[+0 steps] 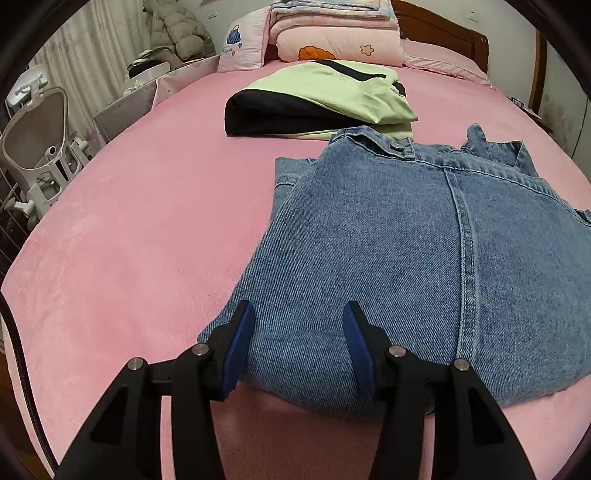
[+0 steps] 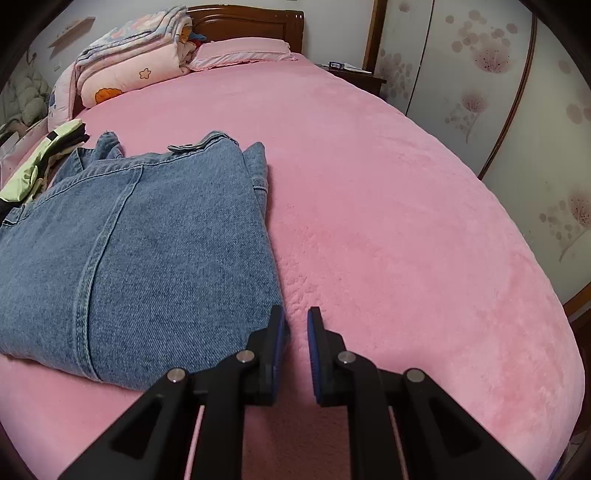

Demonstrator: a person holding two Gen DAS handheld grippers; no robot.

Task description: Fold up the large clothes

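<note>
A blue denim garment (image 1: pixel 388 258) lies folded on the pink bed (image 1: pixel 147 240). It also shows in the right wrist view (image 2: pixel 147 240). My left gripper (image 1: pixel 298 314) is open, with its blue-padded fingers over the near left corner of the denim, holding nothing. My right gripper (image 2: pixel 295 317) is open with a narrow gap, empty, just off the denim's near right corner above the pink bed (image 2: pixel 406 240).
A folded green and black garment (image 1: pixel 321 99) lies behind the denim. Folded pink quilts (image 1: pixel 332 37) and a pillow sit by the wooden headboard (image 2: pixel 251 22). A white chair (image 1: pixel 40 140) stands left of the bed. A nightstand (image 2: pixel 354 75) and wardrobe doors (image 2: pixel 517 110) are at right.
</note>
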